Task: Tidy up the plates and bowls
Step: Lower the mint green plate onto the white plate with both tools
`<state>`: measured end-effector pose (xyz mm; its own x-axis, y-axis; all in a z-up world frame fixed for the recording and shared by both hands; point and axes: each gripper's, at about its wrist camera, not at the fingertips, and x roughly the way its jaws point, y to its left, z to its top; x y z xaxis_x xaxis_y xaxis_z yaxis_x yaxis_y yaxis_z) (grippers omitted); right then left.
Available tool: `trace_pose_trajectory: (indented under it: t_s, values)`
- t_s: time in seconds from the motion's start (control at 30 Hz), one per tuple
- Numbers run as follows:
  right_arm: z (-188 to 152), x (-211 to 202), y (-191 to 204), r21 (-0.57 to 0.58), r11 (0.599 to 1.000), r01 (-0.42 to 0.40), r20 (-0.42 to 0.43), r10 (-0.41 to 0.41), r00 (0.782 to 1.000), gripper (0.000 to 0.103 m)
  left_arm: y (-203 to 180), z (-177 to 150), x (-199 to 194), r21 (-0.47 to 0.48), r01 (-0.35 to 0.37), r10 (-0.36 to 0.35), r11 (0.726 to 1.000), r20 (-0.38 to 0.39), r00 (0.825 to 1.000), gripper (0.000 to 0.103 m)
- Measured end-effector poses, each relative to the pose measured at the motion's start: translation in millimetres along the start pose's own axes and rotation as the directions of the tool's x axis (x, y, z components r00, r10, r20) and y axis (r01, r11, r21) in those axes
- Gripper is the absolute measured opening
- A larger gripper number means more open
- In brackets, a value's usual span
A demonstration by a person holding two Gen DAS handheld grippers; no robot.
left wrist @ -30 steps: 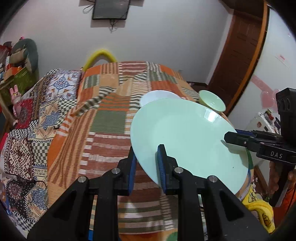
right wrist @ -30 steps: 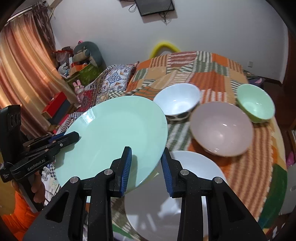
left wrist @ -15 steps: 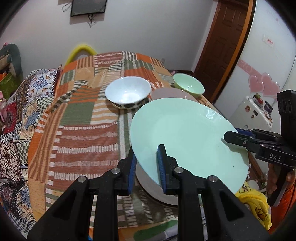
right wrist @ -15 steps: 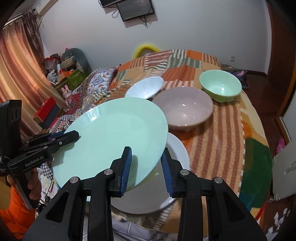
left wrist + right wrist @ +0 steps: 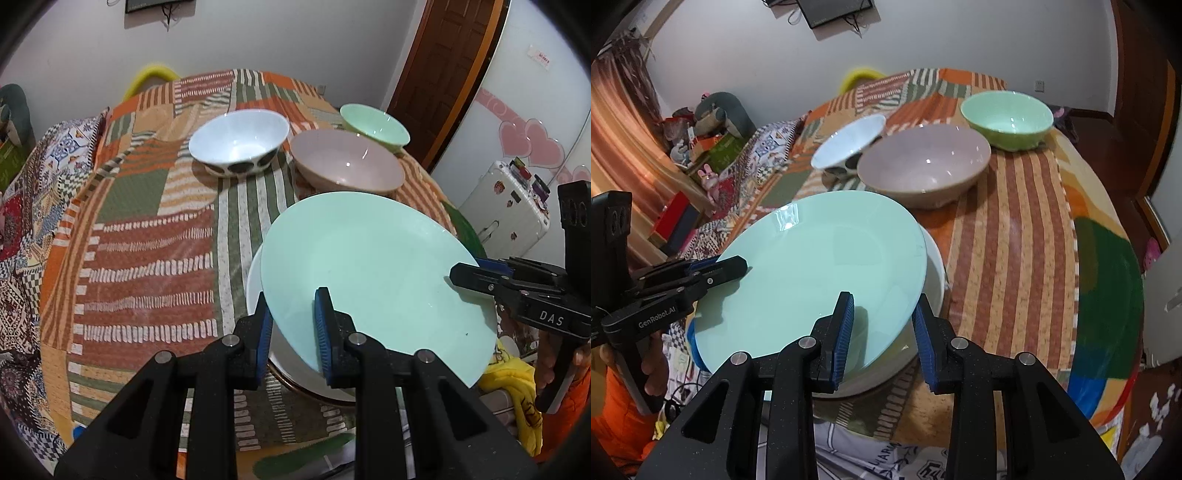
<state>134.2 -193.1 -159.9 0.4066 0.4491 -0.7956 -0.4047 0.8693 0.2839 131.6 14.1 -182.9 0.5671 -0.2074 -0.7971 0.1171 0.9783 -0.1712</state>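
A mint green plate [image 5: 373,273] [image 5: 820,266] is held between both grippers just above a white plate [image 5: 255,291] [image 5: 934,273] on the patchwork cloth. My left gripper [image 5: 293,332] is shut on the green plate's near rim. My right gripper [image 5: 884,332] is shut on its opposite rim, and it shows at the right of the left wrist view [image 5: 476,273]. Beyond stand a white bowl with dark spots [image 5: 240,144] [image 5: 846,142], a pink-grey bowl [image 5: 347,166] [image 5: 923,166] and a green bowl [image 5: 373,125] [image 5: 1006,118].
The cloth-covered table [image 5: 147,236] [image 5: 1015,229] drops off at its near and right edges. A bed with patterned covers [image 5: 22,184] lies to the left. A white suitcase [image 5: 506,206] and a wooden door [image 5: 443,74] are on the right.
Both grippers have carried the green plate forward and down over the white plate. The three bowls have come into fuller view.
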Motion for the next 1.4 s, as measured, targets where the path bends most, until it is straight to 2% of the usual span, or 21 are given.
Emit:
trace_pose_trajectory:
  t_s: [0.23, 0.67, 0.8, 1.1, 1.4]
  values:
    - [-6.8, 8.0, -3.9, 0.024, 1.000, -0.002, -0.033, 0.002, 0.999, 0.030, 5.6, -6.4, 18.3, -0.027, 0.012, -0.013, 1.000, -0.050, 0.999, 0.023]
    - [-8.2, 15.7, -3.6, 0.045, 0.999, -0.009, -0.056, 0.012, 0.998, 0.030, 17.0, -8.2, 35.4, -0.059, 0.020, -0.024, 0.998, -0.080, 0.997, 0.024]
    - [-7.2, 18.0, -4.8, 0.048, 0.999, -0.012, -0.059, 0.015, 0.998, 0.030, 17.2, -7.4, 36.3, -0.048, 0.008, -0.012, 0.999, -0.075, 0.997, 0.024]
    - [-6.0, 20.6, -4.7, 0.048, 0.999, -0.022, -0.065, 0.025, 0.998, 0.030, 14.0, -8.3, 44.9, 0.005, -0.064, 0.064, 0.998, -0.073, 0.995, 0.025]
    - [-4.6, 21.3, -3.1, 0.046, 0.999, -0.012, -0.063, 0.015, 0.998, 0.030, 16.8, -8.5, 47.1, -0.003, -0.061, 0.061, 0.998, -0.070, 0.996, 0.026]
